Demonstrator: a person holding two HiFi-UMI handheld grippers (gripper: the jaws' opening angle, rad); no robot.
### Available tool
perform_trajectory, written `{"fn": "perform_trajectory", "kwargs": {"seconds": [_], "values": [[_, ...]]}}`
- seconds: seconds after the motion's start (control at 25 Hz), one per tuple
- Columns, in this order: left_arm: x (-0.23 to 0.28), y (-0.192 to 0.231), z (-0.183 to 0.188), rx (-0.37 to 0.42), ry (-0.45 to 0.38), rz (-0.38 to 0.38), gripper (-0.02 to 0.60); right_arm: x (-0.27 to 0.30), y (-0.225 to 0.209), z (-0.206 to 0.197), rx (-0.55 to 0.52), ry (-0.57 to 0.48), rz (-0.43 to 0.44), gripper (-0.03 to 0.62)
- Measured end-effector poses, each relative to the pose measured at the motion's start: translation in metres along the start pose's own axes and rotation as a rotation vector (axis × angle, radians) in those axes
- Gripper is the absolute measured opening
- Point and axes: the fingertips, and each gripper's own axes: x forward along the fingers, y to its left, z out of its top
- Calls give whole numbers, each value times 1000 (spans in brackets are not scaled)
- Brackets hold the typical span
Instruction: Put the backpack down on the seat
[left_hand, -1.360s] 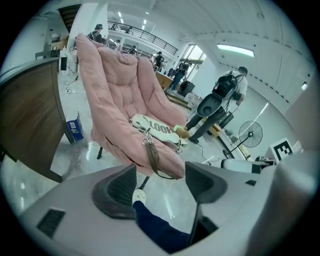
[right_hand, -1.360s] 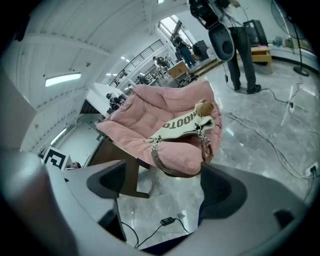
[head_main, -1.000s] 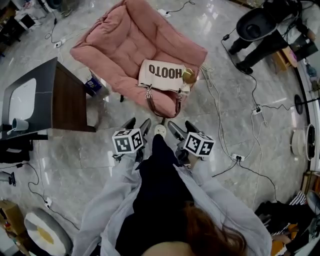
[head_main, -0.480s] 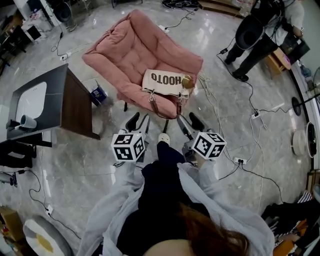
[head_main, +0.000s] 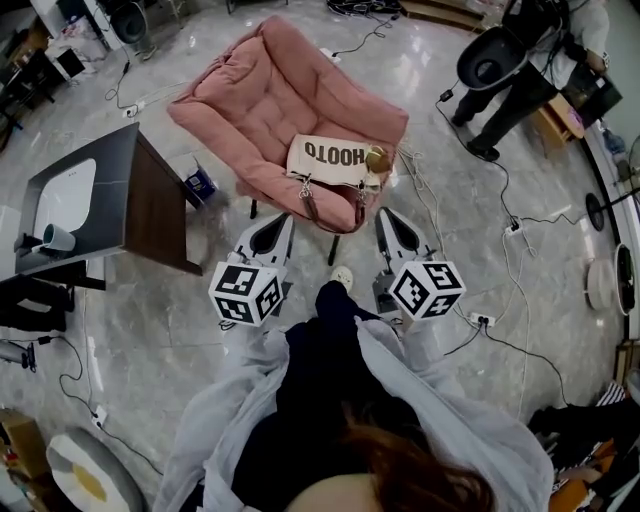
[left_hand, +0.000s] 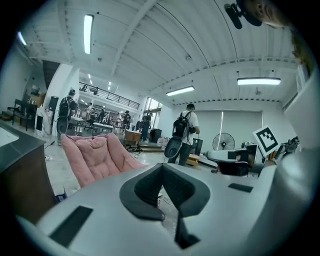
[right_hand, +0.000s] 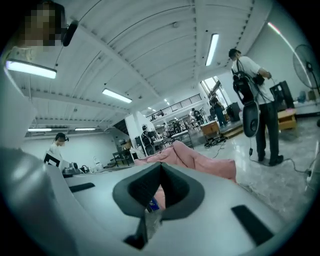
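A cream backpack with brown straps and a round yellowish pendant lies on the front of the pink padded seat. Its straps hang over the seat's front edge. My left gripper hovers just short of the seat's front left, shut and holding nothing. Off to the right, my right gripper is likewise shut and holding nothing. Neither touches the bag. In the left gripper view the shut left gripper points past the pink seat. In the right gripper view the right gripper aims over the seat.
A dark table with a white cup stands to the left. A blue item lies on the floor by the chair. Cables and a power strip run along the right. A person stands at the back right.
Both grippers' jaws have gone from open to shut with nothing between them. Both grippers shifted slightly outward. The backpack stays on the seat.
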Motion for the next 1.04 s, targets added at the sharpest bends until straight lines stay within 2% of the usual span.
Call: {"fn": "perform_trajectory", "kwargs": {"seconds": [0.16, 0.36, 1.04], "values": [[1, 8, 3, 6, -8, 13, 15, 5, -3, -1, -9, 13, -2, 8], [1, 17, -9, 12, 34, 45, 15, 7, -10, -11, 0, 45, -16, 8], [16, 13, -31, -11, 86, 35, 15, 15, -17, -29, 32, 103, -3, 8]]}}
